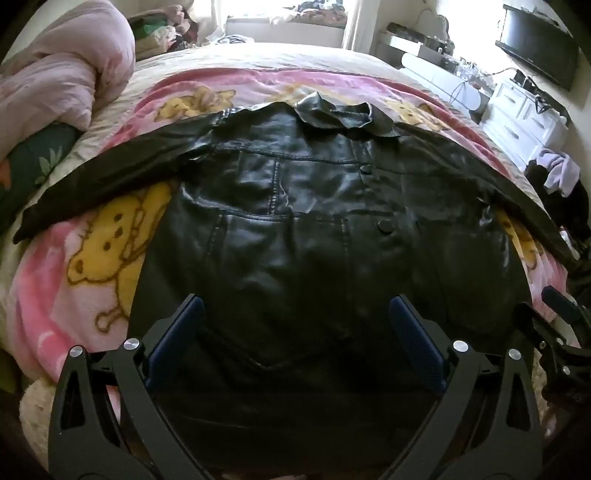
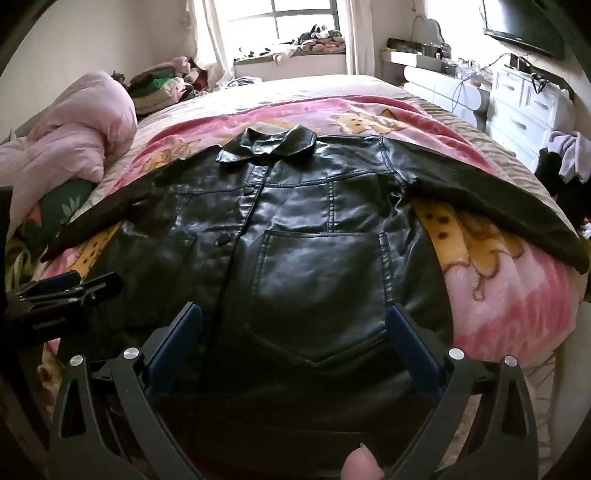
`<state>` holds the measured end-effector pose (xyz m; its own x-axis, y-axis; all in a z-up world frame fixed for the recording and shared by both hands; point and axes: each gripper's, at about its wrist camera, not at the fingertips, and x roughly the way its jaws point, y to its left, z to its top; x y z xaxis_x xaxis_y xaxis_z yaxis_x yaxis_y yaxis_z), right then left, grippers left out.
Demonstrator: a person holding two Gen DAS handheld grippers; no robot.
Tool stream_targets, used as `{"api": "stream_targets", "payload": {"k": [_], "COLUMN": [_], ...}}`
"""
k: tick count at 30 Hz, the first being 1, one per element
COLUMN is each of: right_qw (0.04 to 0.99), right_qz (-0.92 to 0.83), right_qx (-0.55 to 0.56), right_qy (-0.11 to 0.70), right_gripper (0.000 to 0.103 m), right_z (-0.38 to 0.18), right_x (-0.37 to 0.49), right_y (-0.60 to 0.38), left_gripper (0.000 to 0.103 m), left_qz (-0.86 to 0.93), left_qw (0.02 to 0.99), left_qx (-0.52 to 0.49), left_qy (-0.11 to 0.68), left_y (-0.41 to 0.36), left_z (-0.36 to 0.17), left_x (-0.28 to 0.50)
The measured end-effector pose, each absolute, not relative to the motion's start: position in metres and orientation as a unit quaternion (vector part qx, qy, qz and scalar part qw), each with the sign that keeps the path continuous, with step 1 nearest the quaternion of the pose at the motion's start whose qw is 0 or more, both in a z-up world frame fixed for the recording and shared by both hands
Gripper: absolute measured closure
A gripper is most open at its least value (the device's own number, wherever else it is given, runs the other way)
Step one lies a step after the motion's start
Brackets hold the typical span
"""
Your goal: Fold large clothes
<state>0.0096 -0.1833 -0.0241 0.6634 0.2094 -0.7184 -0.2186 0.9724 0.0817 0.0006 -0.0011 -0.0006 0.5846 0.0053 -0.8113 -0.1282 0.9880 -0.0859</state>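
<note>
A black jacket [image 1: 295, 229] is spread flat on a pink blanket [image 1: 74, 280]; left tongs [image 1: 295, 314] and right tongs [image 2: 293, 321] are held agape above its hem, gripping nothing.

The jacket [image 2: 295, 236] is lying spread on the blanket [image 2: 509, 288] ahead of the right gripper [image 2: 295, 317], collar [image 2: 269, 146] farthest away, sleeves extending left and right; the left gripper [image 2: 70, 286] is sitting to its left.

Only one bit of lettering anywhere: small pale print on the black body of the left claw [image 2: 70, 284], seen in the right wrist view. Too blurry to make out. Nothing readable on the TV [image 2: 524, 26] either.
</note>
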Motion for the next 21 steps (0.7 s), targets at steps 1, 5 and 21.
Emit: {"api": "stream_targets", "payload": {"k": [1,5,21], "right_qw": [0.907,0.907,0.912], "right_qz": [0.121,0.125,0.133], "right_qx": [0.004,-0.007,-0.025], "right_qy": [0.403,0.401,0.387], "right_gripper": [0.004,0.004,0.004], "right_z": [-0.025,-0.023,-0.018], "right_x": [0.011,0.009,0.003], "right_y": [-0.184,-0.179,-0.169], "left_gripper": [0.009,0.009,0.009], "left_qz": [0.036,0.035,0.036], "left_qw": [0.888,0.888,0.891], "left_qx": [-0.074,-0.071,-0.07], "left_qy": [0.453,0.453,0.447], "left_y": [0.0,-0.001,0.001], "left_z": [0.0,-0.001,0.006], "left_x": [0.0,0.001,0.0]}}
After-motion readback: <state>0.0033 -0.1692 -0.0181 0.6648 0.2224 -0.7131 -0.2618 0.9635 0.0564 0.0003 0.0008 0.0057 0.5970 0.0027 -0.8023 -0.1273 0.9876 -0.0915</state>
